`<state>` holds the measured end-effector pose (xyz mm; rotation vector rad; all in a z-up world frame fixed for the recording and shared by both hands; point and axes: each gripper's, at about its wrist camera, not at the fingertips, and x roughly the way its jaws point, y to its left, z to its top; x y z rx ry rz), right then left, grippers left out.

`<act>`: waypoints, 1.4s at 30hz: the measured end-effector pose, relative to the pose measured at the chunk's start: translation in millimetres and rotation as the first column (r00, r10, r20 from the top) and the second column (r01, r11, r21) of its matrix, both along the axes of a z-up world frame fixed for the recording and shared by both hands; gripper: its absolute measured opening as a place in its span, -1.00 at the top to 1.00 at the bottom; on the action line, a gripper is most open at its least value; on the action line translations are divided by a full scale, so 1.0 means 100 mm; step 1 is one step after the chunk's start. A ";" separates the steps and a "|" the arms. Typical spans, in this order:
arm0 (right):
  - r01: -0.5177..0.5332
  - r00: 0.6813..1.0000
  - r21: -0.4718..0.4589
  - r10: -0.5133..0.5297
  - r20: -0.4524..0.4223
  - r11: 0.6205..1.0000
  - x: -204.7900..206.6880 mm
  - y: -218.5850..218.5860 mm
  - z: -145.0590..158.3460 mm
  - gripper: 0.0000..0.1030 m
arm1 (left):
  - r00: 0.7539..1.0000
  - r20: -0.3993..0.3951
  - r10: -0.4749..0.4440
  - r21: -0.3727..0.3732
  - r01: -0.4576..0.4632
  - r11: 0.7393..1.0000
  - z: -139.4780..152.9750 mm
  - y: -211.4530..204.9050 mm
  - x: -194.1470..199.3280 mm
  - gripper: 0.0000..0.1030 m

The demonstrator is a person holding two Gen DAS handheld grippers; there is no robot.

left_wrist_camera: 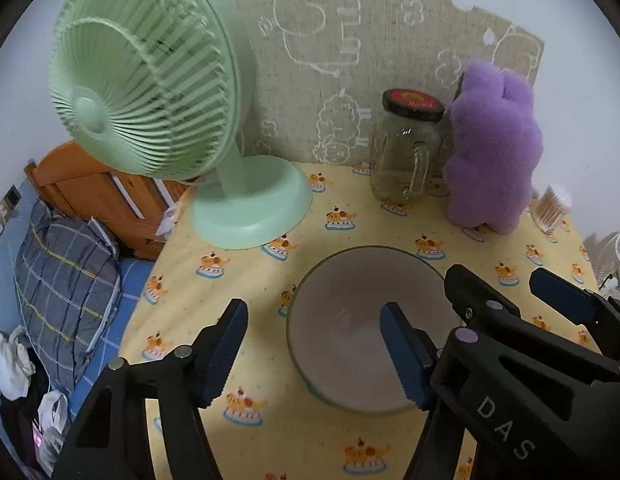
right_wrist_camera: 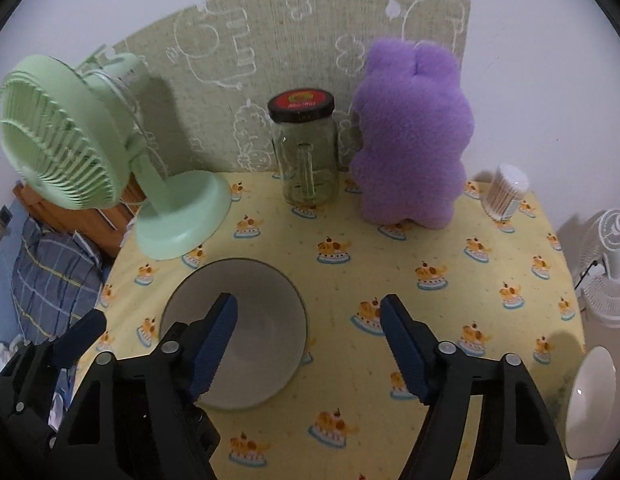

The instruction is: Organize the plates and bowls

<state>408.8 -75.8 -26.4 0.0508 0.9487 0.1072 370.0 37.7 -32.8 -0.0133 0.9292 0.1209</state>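
Observation:
A grey bowl (left_wrist_camera: 350,320) sits upright on the yellow patterned tablecloth (left_wrist_camera: 237,288); it also shows in the right wrist view (right_wrist_camera: 261,304). My left gripper (left_wrist_camera: 314,348) is open and empty, its right finger over the bowl's inside and its left finger outside the rim. My right gripper (right_wrist_camera: 307,346) is open and empty, its left finger over the bowl and its right finger over the cloth. The right gripper also shows in the left wrist view (left_wrist_camera: 510,300), beside the bowl. A white plate or bowl (right_wrist_camera: 590,400) sits at the table's right edge.
A green desk fan (left_wrist_camera: 149,92) stands at the back left. A glass jar with a black lid (left_wrist_camera: 408,148) and a purple plush toy (left_wrist_camera: 494,148) stand at the back. A cotton swab tub (right_wrist_camera: 504,196) is at the back right. A bed lies left of the table.

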 end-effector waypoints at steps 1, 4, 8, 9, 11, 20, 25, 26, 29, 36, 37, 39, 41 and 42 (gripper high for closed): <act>-0.001 1.000 0.003 0.001 -0.007 1.000 0.05 0.00 -0.05 -0.38 | 1.000 -0.006 0.000 0.000 0.000 1.000 -0.04 0.00 0.04 -0.31; -0.002 1.000 0.007 0.002 -0.027 1.000 0.16 0.03 -0.18 -0.19 | 1.000 -0.025 0.000 -0.006 0.000 1.000 -0.19 0.01 0.16 -0.17; -0.001 0.998 0.010 0.001 -0.066 1.000 0.26 0.06 -0.37 0.11 | 0.998 -0.055 0.008 -0.007 -0.008 1.000 -0.33 0.05 0.26 0.06; -0.002 0.997 0.010 0.002 -0.076 1.000 0.27 0.06 -0.40 0.14 | 0.998 -0.059 0.009 -0.006 -0.009 1.000 -0.36 0.06 0.27 0.13; -0.005 0.995 0.018 0.007 -0.095 1.000 0.30 0.07 -0.47 0.25 | 0.997 -0.077 0.012 -0.016 -0.014 1.000 -0.42 0.09 0.30 0.24; -0.019 0.994 0.024 0.022 -0.111 1.000 0.37 0.12 -0.54 0.59 | 0.995 -0.095 0.032 -0.008 -0.033 0.999 -0.48 0.11 0.34 0.49; -0.019 0.994 0.025 0.021 -0.111 1.000 0.37 0.12 -0.54 0.58 | 0.995 -0.095 0.038 -0.011 -0.039 0.999 -0.48 0.12 0.34 0.50; -0.017 0.993 0.028 0.020 -0.116 0.999 0.37 0.11 -0.54 0.58 | 0.994 -0.098 0.039 -0.011 -0.040 0.999 -0.48 0.12 0.34 0.50; -0.007 0.991 0.039 0.012 -0.134 0.999 0.35 0.08 -0.53 0.59 | 0.993 -0.114 0.038 -0.007 -0.039 0.999 -0.47 0.10 0.33 0.50; -0.001 0.988 0.039 0.007 -0.153 0.999 0.18 0.02 -0.47 0.59 | 0.990 -0.136 0.029 -0.005 -0.030 1.000 -0.43 0.02 0.16 0.51; 0.003 0.988 0.039 0.003 -0.154 0.999 0.14 0.00 -0.46 0.58 | 0.990 -0.136 0.024 -0.004 -0.024 1.000 -0.41 -0.01 0.12 0.51; 0.006 0.988 0.033 0.000 -0.154 0.999 0.07 -0.02 -0.43 0.59 | 0.990 -0.139 0.019 -0.008 -0.021 1.000 -0.39 -0.03 0.07 0.51; 0.011 0.988 0.030 -0.006 -0.154 0.999 0.00 -0.04 -0.39 0.59 | 0.990 -0.141 0.015 -0.012 -0.017 1.000 -0.35 -0.06 0.01 0.51; 0.014 0.988 0.031 -0.009 -0.152 0.999 -0.04 -0.05 -0.37 0.59 | 0.990 -0.140 0.013 -0.012 -0.014 1.000 -0.32 -0.07 -0.02 0.51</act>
